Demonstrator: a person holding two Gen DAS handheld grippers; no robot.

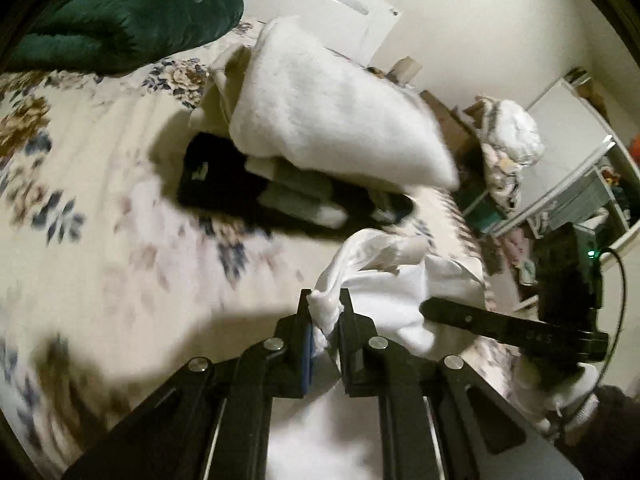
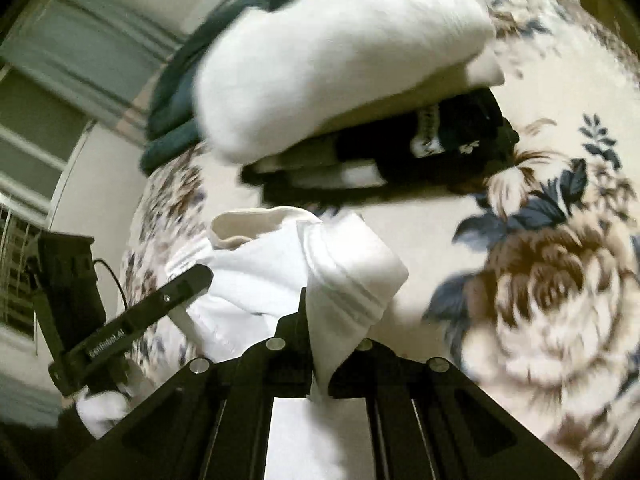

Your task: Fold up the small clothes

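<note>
A white garment (image 1: pixel 384 280) hangs between my two grippers above a floral bedspread (image 1: pixel 100 200). My left gripper (image 1: pixel 326 308) is shut on a bunched edge of it. My right gripper (image 2: pixel 320 312) is shut on another part of the same white garment (image 2: pixel 280 264), where a hemmed edge folds over the fingers. The right gripper shows in the left wrist view (image 1: pixel 500 324), and the left gripper shows in the right wrist view (image 2: pixel 160 304). Behind lies a stack of folded clothes (image 1: pixel 280 192), dark and pale, with a white fluffy piece (image 1: pixel 328 120) on top.
A dark green blanket (image 1: pixel 128 12) lies at the far side of the bed. Beyond the bed edge are a heap of laundry (image 1: pixel 508 140) and a white cabinet (image 1: pixel 572 120). The stack also shows in the right wrist view (image 2: pixel 380 152).
</note>
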